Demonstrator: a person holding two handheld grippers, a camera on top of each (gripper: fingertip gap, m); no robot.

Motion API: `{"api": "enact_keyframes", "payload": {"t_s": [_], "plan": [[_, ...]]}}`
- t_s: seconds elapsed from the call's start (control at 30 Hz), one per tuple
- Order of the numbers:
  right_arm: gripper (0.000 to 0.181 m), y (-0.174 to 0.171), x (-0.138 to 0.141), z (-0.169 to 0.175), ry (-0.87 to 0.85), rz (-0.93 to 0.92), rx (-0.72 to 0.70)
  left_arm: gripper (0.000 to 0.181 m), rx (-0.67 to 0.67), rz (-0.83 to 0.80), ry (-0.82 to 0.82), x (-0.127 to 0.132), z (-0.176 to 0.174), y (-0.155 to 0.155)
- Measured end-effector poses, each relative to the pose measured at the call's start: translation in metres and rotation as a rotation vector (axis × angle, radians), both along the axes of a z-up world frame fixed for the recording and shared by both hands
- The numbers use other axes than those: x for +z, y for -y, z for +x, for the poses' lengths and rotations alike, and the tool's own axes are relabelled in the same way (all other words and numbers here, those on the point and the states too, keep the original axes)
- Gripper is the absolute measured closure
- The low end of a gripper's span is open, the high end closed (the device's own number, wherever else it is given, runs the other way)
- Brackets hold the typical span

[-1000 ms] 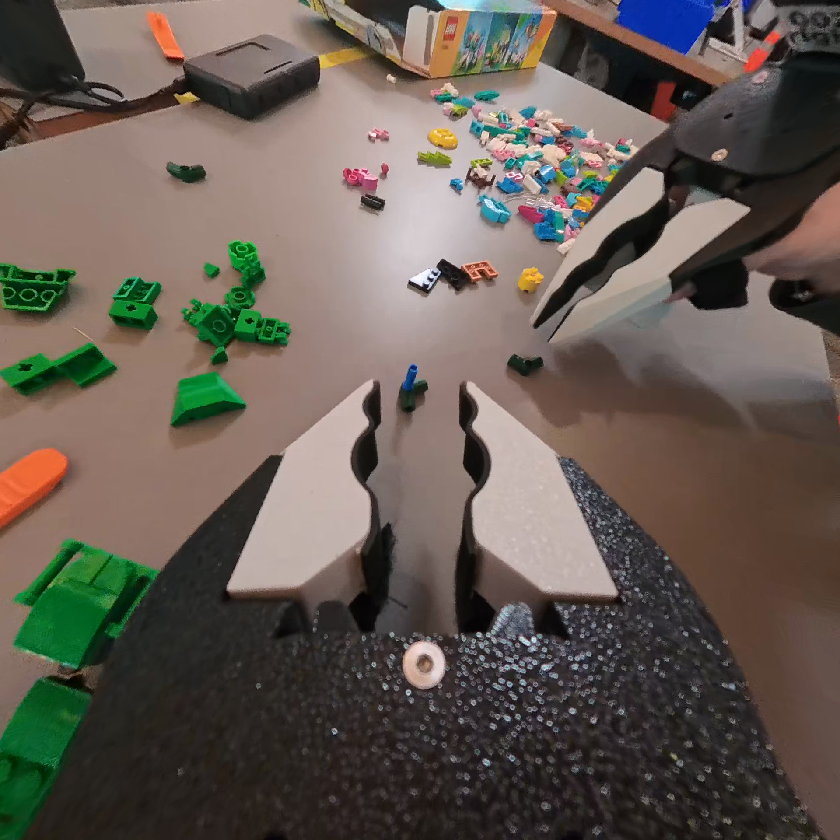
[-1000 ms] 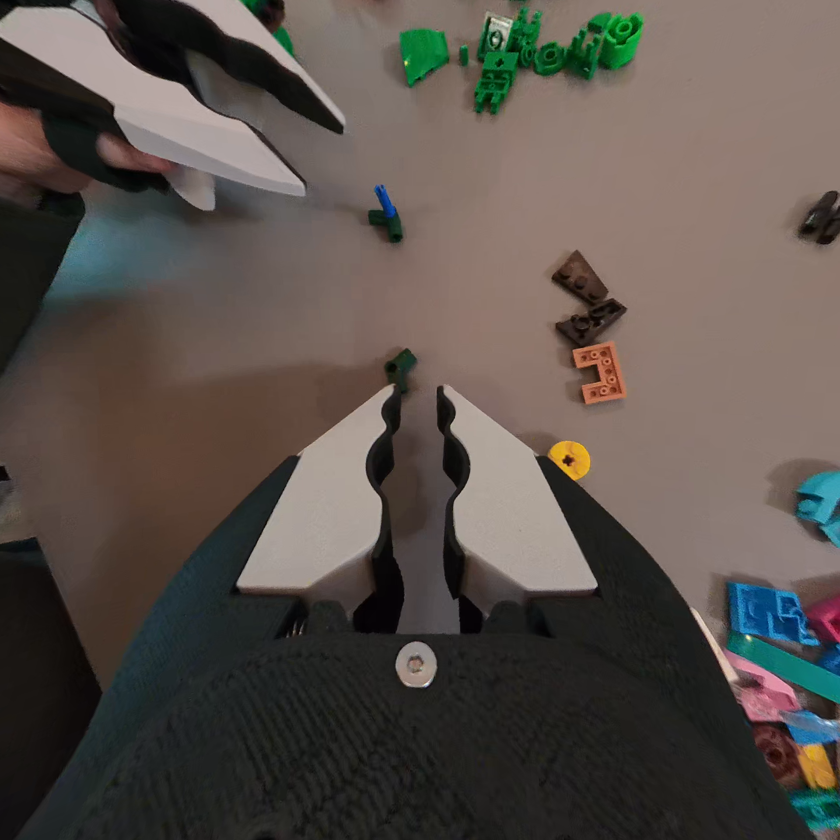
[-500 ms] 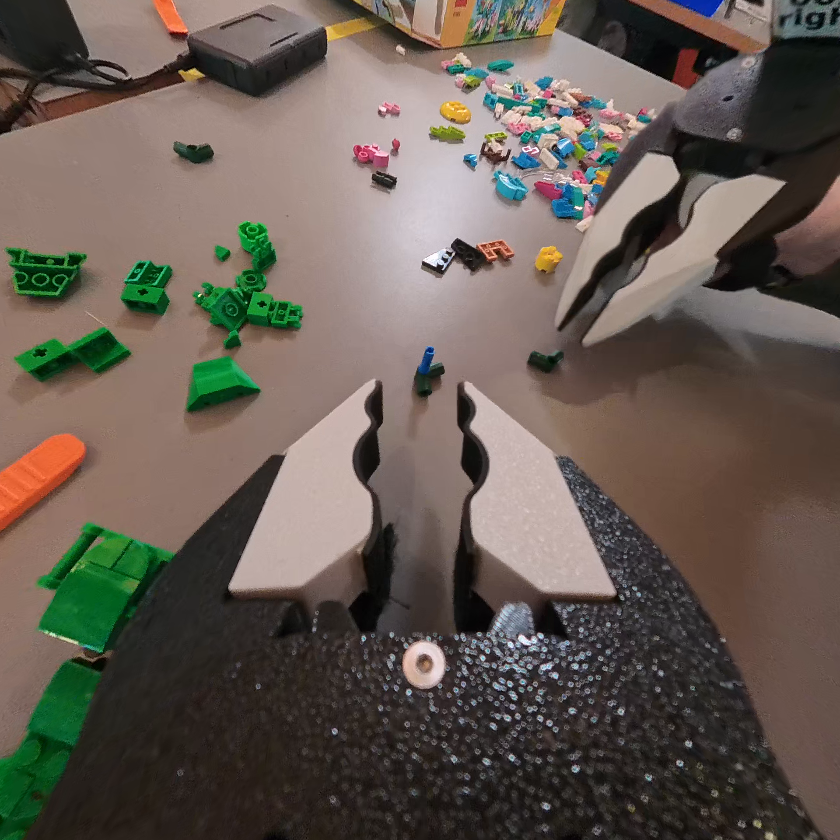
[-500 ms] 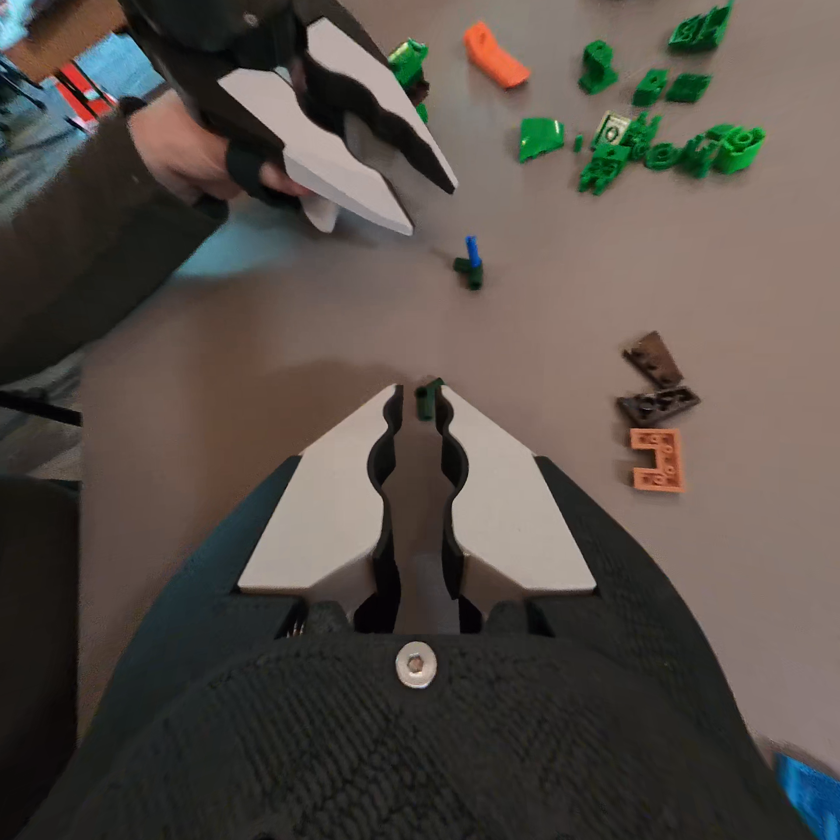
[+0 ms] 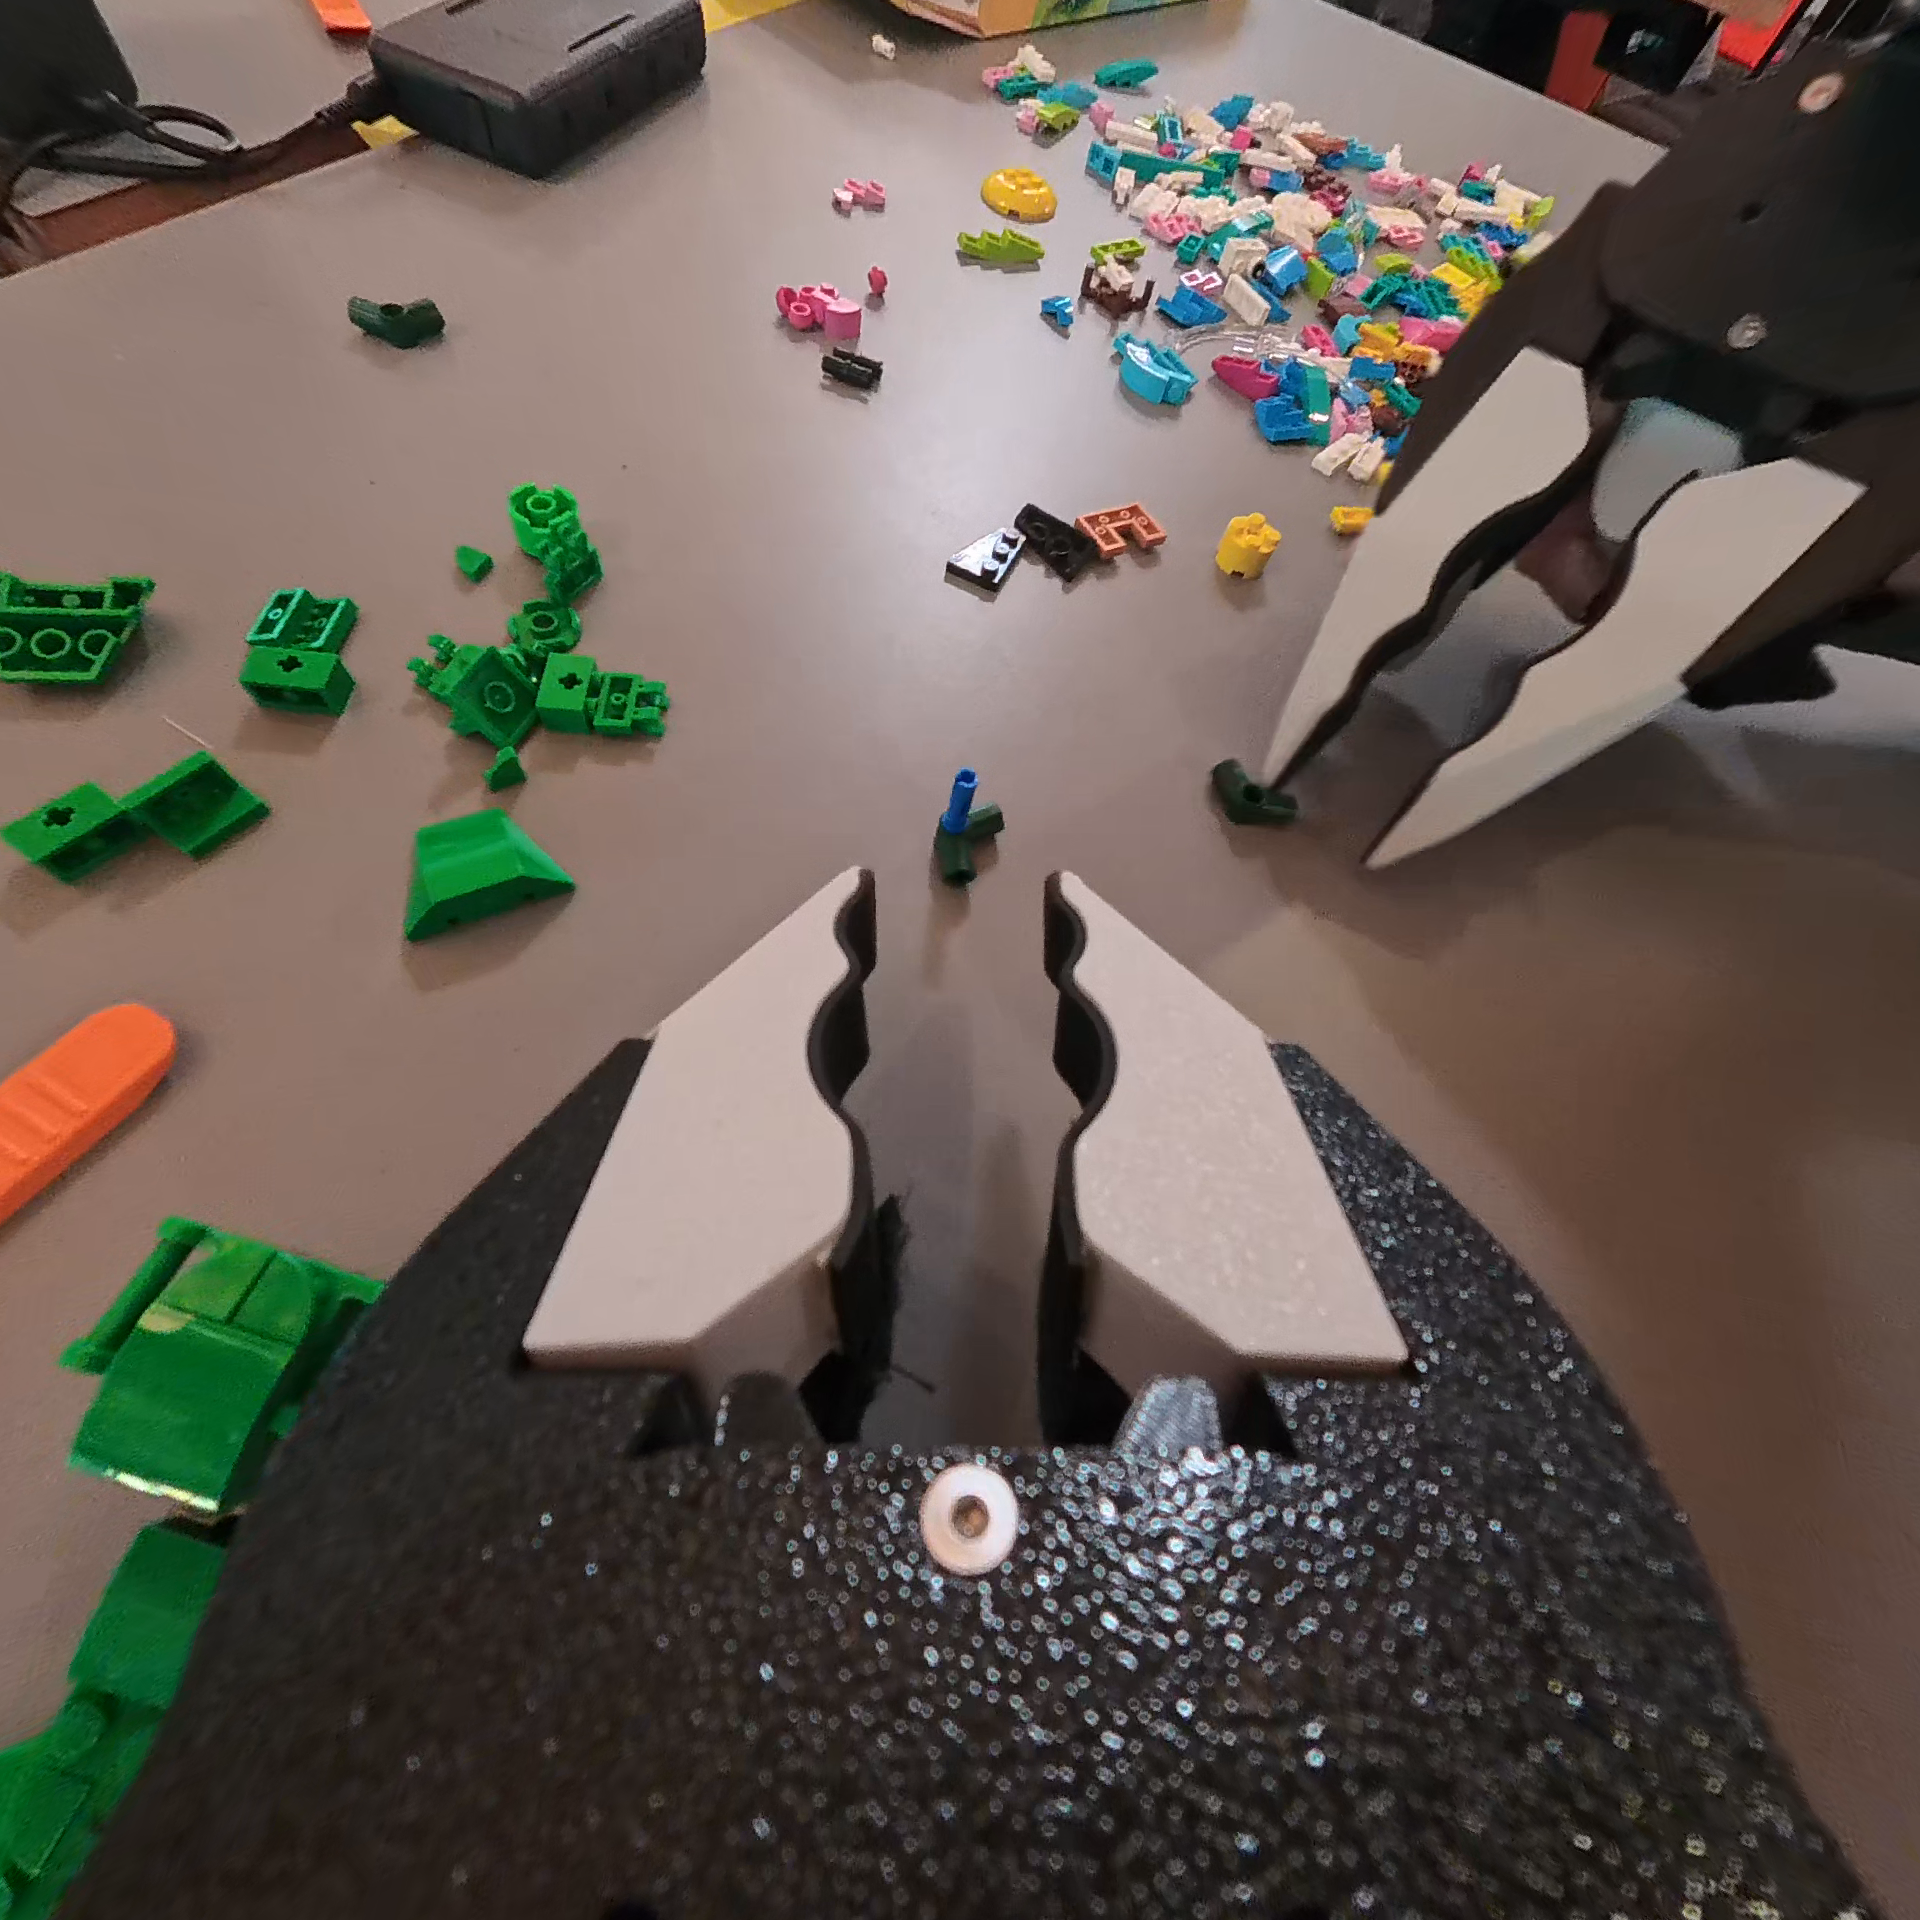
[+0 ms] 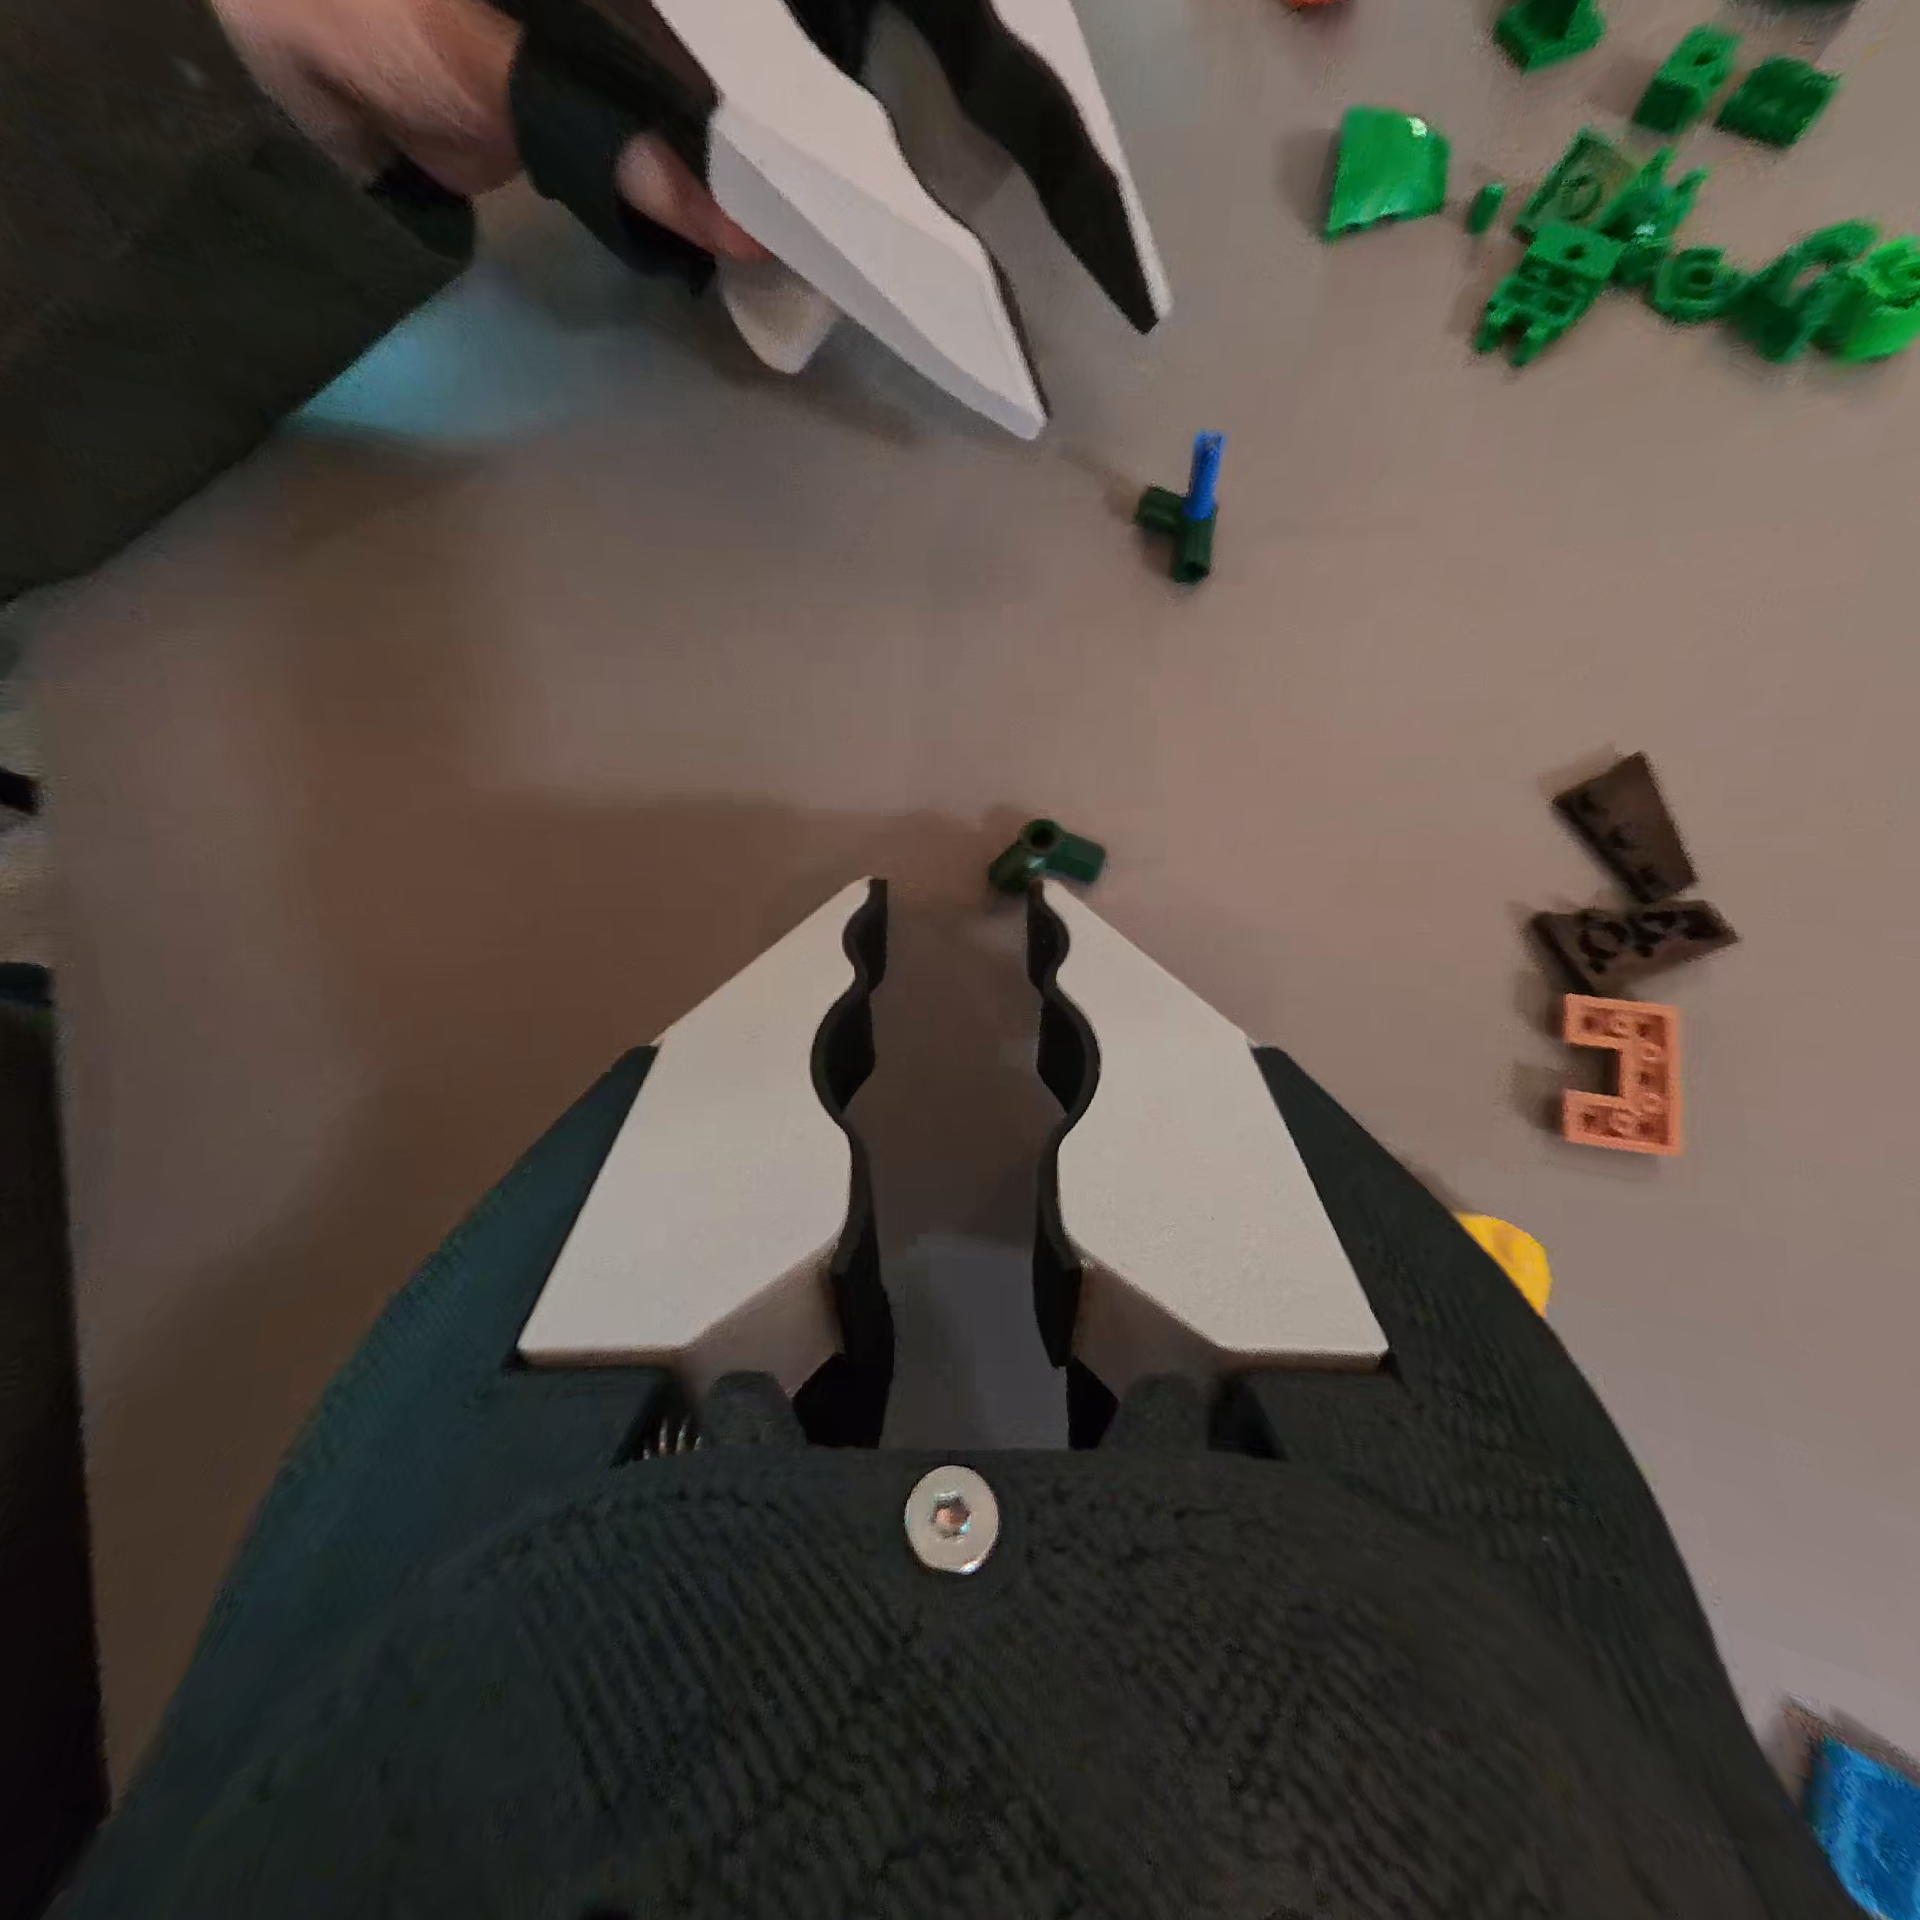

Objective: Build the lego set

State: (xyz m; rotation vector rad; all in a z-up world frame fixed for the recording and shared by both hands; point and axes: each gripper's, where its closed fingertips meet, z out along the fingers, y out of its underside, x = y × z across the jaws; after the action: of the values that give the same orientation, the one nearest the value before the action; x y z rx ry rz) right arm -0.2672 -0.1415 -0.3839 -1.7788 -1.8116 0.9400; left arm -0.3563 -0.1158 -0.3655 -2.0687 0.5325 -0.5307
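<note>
on the grey bench, loose bright green pieces lay at the left, with the left gripper beside them, jaws open and empty, pointing at a dark green connector with a blue pin just ahead of its tips. further right, the right gripper also had its jaws open, one tip touching a second dark green connector that lay on the bench, ungripped. the mixed coloured pile sat behind.

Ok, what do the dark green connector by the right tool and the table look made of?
Connector: looks like hard moulded plastic, slightly glossy, with crisp edges and a round socket. Table: smooth matte grey-brown top, likely laminate; it shows only soft shadows, no grain.
</note>
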Motion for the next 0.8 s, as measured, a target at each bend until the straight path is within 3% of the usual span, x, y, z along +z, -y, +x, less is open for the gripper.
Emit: {"api": "enact_keyframes", "payload": {"t_s": [0.27,0.53,0.8], "plan": [[0.157,-0.015,0.006,-0.003,-0.051,0.025,0.000,0.153,-0.005,-0.016,0.005,-0.001,0.001,0.001],[0.176,-0.017,-0.002,-0.006,-0.052,0.040,0.015,0.153,-0.027,-0.026,0.000,-0.003,0.005,0.003],[0.176,-0.041,0.034,-0.048,-0.217,0.159,-0.103,0.151,-0.011,0.028,-0.145,-0.008,0.005,-0.003]]}}
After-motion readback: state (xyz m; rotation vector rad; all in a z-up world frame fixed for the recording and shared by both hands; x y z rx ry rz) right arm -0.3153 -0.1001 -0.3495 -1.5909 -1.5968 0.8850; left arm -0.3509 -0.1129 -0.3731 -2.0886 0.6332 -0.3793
